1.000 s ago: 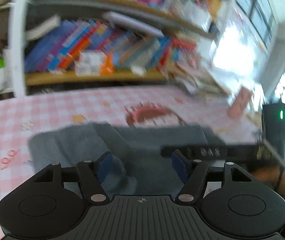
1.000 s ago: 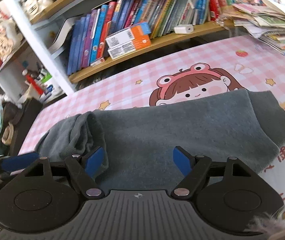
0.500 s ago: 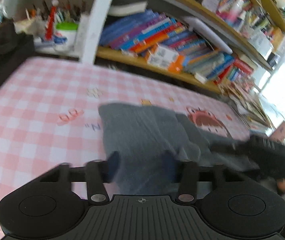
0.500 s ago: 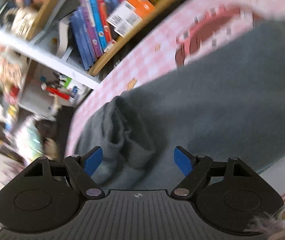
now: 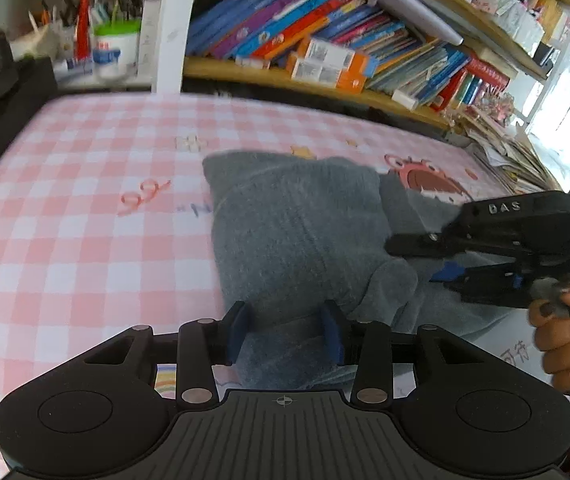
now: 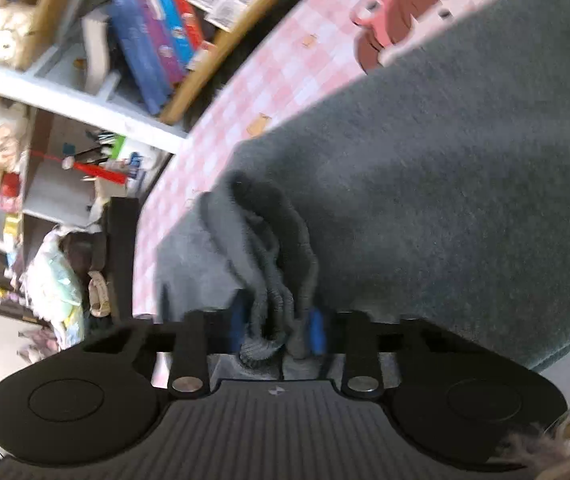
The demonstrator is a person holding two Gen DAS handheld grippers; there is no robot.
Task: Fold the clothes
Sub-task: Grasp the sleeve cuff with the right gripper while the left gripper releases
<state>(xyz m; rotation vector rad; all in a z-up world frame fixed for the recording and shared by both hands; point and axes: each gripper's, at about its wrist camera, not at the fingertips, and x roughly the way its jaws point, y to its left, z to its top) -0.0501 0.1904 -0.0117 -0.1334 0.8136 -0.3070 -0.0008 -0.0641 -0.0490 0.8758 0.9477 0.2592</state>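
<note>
A grey knit garment [image 5: 297, 224] lies on the pink checked tablecloth [image 5: 65, 216], with one end folded over the body. My left gripper [image 5: 285, 332] is open, its blue pads either side of the garment's near edge. My right gripper [image 6: 277, 328] is shut on a bunched fold of the grey garment [image 6: 445, 168]. In the left wrist view the right gripper [image 5: 445, 272] comes in from the right over the cloth, held by a hand [image 5: 565, 328].
A wooden bookshelf [image 5: 325, 52] full of books runs along the far edge of the table. Pen pots and a green-lidded tub [image 5: 113, 52] stand at the far left. A stack of papers [image 5: 513, 156] lies at the far right.
My right gripper has closed on a fold of the garment; it was open half a second ago. The left gripper has swung left to the garment's near edge and narrowed.
</note>
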